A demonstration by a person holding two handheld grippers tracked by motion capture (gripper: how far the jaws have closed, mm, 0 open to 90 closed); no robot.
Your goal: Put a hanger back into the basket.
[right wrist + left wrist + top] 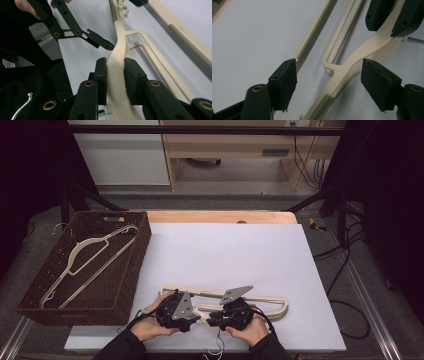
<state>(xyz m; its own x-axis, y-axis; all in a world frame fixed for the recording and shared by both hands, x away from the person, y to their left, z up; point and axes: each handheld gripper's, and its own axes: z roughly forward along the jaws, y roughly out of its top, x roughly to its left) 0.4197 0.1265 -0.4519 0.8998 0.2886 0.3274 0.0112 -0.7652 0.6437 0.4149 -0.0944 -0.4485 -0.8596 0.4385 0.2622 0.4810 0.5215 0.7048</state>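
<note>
White table sheet (240, 250), near edge: a cream hanger (260, 300) lies flat, its neck clamped by the right gripper (115, 80). The left gripper view shows what the high view hides: the left gripper (328, 75) straddles an arm with jaws apart, not touching. Open sheet lies beyond; a wicker basket (125, 285) with another hanger (85, 260) bounds the left.

on the table (260, 216) lies a board (240, 255). at the board's nine o'clock edge we find a basket (132, 275), partly over it, with a hanger (85, 257) lying inside. at the board's six o'clock end a second hanger (272, 301) lies flat across it. over that hanger we see the left gripper (192, 316) at its seven o'clock part and the right gripper (216, 317) just beside, toward three o'clock. behind the table, at twelve o'clock, a cabinet (230, 145) stands on the floor.
</note>
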